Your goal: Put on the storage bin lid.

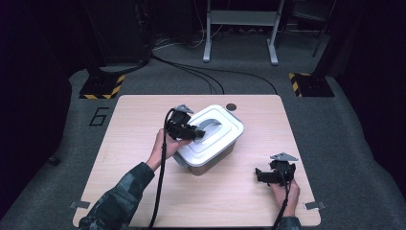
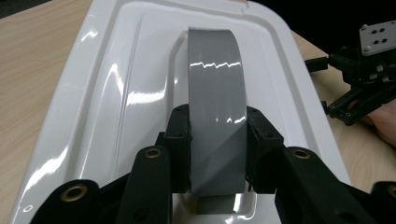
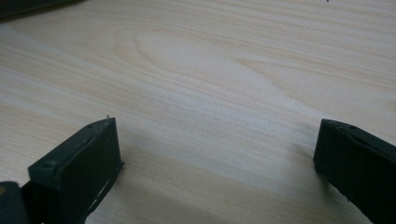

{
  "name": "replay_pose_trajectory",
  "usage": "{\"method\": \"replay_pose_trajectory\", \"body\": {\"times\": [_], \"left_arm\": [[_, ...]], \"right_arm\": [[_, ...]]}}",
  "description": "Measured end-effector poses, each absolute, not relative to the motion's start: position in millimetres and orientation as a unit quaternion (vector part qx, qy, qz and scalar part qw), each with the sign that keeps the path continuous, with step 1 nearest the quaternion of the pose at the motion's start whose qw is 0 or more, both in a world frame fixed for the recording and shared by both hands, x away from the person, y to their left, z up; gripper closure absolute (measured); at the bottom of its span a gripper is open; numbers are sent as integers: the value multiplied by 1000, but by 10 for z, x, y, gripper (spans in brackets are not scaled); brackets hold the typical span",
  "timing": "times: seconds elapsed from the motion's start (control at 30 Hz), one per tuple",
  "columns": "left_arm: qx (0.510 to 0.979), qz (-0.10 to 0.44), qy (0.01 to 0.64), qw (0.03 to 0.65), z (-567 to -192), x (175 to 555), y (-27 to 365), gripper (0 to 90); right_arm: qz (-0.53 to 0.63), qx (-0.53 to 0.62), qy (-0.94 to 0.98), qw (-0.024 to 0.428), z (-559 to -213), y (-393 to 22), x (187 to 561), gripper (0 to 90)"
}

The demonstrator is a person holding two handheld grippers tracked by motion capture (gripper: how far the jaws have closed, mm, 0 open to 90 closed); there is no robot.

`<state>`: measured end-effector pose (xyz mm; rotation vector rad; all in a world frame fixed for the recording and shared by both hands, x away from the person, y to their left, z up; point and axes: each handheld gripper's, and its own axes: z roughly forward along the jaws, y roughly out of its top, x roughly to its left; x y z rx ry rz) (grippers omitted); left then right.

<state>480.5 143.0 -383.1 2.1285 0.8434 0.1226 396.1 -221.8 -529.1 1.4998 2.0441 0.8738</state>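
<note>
A storage box [image 1: 210, 155] with a glossy white lid [image 1: 218, 136] stands near the middle of the wooden table. Across the lid arches a grey handle [image 1: 209, 124]. My left gripper [image 1: 200, 132] is shut on that handle; in the left gripper view both pads press the grey handle [image 2: 217, 98] from either side over the white lid [image 2: 107, 93]. My right gripper [image 1: 259, 175] rests low over the table at the front right, jaws spread wide. The right gripper view has bare wood between its fingertips [image 3: 100, 140], gripper [image 3: 217, 154] open.
The table [image 1: 143, 182] has free wood left of and in front of the box. A small dark round spot [image 1: 231, 107] lies near the far edge. The other gripper [image 2: 369, 79] shows at the right of the left gripper view. Black cables trail from both hands.
</note>
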Motion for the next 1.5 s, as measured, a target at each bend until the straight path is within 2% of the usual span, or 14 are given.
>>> {"method": "replay_pose_trajectory", "body": {"times": [0.2, 0.5, 0.73, 1.07, 1.5], "left_arm": [[848, 57, 329, 412, -3849, 4767, 1409, 644], [844, 79, 321, 422, -3681, 4671, 1493, 330], [840, 103, 320, 425, -3540, 4589, 1693, 196], [831, 136, 344, 416, -3523, 4502, 2132, 152], [824, 152, 384, 389, -3755, 4450, 2660, 121]], "right_arm": [[318, 545, 742, 228, -5291, -2218, 3961, 0], [317, 545, 742, 228, -5291, -2218, 3961, 0], [317, 545, 742, 228, -5291, -2217, 3961, 0], [316, 545, 742, 228, -5291, -2216, 3961, 0], [316, 546, 742, 229, -5291, -2216, 3961, 0]]}}
